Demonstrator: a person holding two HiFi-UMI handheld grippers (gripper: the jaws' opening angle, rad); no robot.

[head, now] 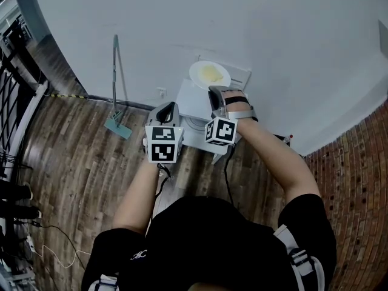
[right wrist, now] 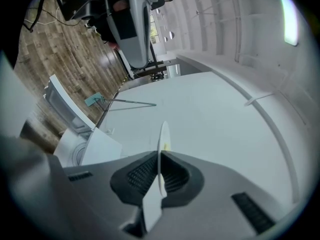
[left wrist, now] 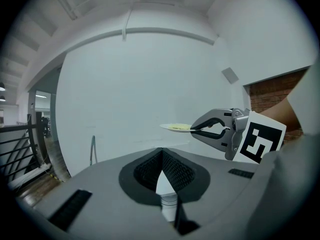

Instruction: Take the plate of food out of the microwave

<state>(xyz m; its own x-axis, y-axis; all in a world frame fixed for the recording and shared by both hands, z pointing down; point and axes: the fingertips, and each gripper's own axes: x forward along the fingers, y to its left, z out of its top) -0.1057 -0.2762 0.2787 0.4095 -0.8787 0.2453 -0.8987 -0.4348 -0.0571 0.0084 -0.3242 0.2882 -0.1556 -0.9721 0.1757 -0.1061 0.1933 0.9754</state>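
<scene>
A white plate [head: 210, 74] with yellow food on it is held level above the white microwave [head: 189, 97]. My right gripper [head: 216, 93] is shut on the plate's near rim. In the right gripper view the plate [right wrist: 163, 136] stands edge-on between the pads of the right gripper [right wrist: 160, 156], with the microwave [right wrist: 100, 144] and its round turntable [right wrist: 77, 153] below at the left. My left gripper [head: 169, 108] hovers at the microwave's left front, shut on nothing. From the left gripper [left wrist: 161, 151] I see the plate [left wrist: 174, 127] pinched by the right gripper [left wrist: 194, 129].
A mop [head: 116, 77] leans against the white wall [head: 254, 23] left of the microwave. Wooden floor [head: 73, 156] surrounds the stand. A black railing [head: 12, 96] runs along the left and a brick wall [head: 357, 162] rises at the right. Cables [head: 42, 241] lie at the lower left.
</scene>
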